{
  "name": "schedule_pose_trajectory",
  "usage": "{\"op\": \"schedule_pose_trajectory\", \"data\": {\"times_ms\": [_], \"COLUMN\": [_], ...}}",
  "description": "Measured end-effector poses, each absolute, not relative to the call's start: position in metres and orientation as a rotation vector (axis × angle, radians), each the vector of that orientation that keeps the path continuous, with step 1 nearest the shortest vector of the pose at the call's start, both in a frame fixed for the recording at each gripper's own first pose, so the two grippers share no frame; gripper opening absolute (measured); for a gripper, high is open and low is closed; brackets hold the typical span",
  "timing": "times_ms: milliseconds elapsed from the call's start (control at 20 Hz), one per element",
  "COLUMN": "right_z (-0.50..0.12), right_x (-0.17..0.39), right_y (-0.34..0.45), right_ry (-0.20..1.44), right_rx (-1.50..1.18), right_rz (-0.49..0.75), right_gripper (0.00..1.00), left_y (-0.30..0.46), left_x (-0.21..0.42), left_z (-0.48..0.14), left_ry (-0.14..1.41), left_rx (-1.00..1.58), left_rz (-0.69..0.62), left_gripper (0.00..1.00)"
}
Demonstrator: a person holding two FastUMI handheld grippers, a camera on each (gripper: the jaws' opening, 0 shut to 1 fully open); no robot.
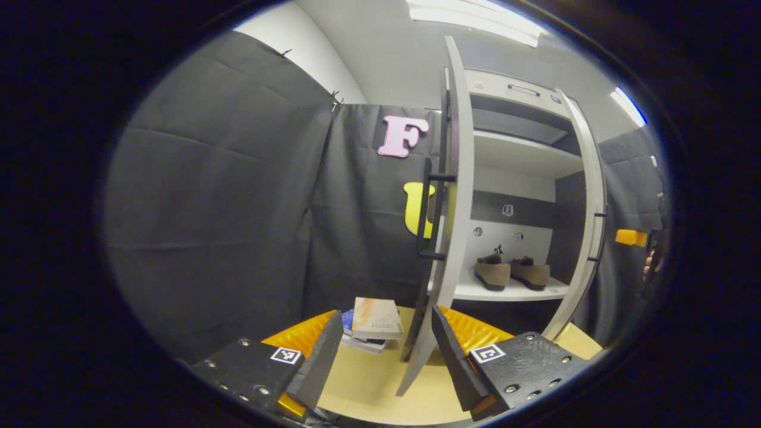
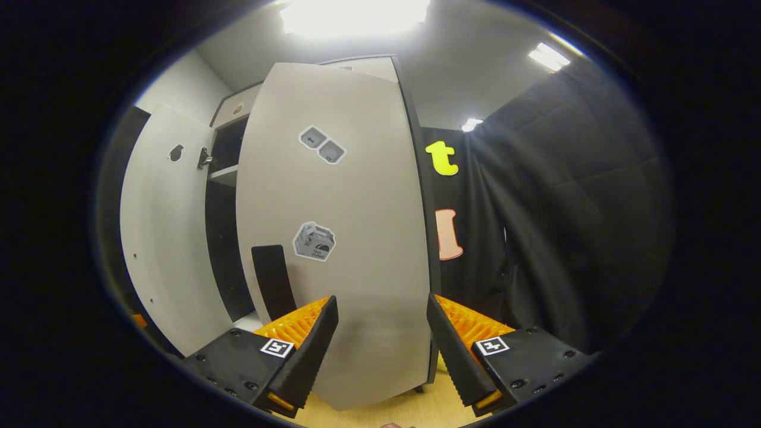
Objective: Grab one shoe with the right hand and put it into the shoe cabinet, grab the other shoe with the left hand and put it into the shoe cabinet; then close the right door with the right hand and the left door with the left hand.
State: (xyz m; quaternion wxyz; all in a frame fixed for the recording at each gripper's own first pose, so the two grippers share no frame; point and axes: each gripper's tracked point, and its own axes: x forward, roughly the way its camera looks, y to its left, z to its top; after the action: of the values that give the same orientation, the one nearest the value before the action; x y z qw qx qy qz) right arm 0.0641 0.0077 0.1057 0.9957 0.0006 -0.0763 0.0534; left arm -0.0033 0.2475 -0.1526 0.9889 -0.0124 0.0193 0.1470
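With both shoes (image 1: 511,272) shelved in the cabinet (image 1: 523,148), the right door (image 2: 339,238) is being approached by the right gripper (image 2: 380,333), jaws apart; the left gripper (image 1: 386,351) is likewise being held spread

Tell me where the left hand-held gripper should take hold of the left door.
Probably the black bar handle on the left door: it runs upright along the door's outer face, so come from the left, fingers straddling the bar sideways.
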Motion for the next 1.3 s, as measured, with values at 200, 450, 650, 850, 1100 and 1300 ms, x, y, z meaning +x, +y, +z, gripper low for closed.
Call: {"op": "schedule_pose_trajectory", "data": {"times_ms": [200, 450, 650, 850, 1100, 1300], "right_z": [0.104, 0.082, 0.056, 0.041, 0.033, 0.028], "right_x": [0.056, 0.048, 0.039, 0.031, 0.024, 0.016], "right_y": [0.012, 0.018, 0.019, 0.017, 0.012, 0.002], "right_ry": [-0.157, -0.122, -0.076, -0.058, -0.055, -0.066], "right_rx": [-0.003, 0.005, 0.027, 0.042, 0.058, 0.061], "right_rz": [0.108, 0.106, 0.089, 0.057, 0.017, -0.020], "right_gripper": [0.95, 0.95, 0.95, 0.95, 0.95, 0.95], "left_y": [0.277, 0.304, 0.316, 0.307, 0.294, 0.291], "left_x": [0.016, 0.045, 0.064, 0.091, 0.111, 0.117], "left_z": [-0.114, -0.082, -0.063, -0.042, -0.038, -0.033], "left_ry": [-0.034, -0.071, -0.089, -0.114, -0.105, -0.101], "left_rx": [-0.005, -0.016, 0.011, -0.046, 0.001, 0.048], "left_rz": [0.271, 0.209, 0.115, 0.016, -0.062, -0.081], "left_gripper": [0.87, 0.87, 0.87, 0.80, 0.87, 0.86]}}
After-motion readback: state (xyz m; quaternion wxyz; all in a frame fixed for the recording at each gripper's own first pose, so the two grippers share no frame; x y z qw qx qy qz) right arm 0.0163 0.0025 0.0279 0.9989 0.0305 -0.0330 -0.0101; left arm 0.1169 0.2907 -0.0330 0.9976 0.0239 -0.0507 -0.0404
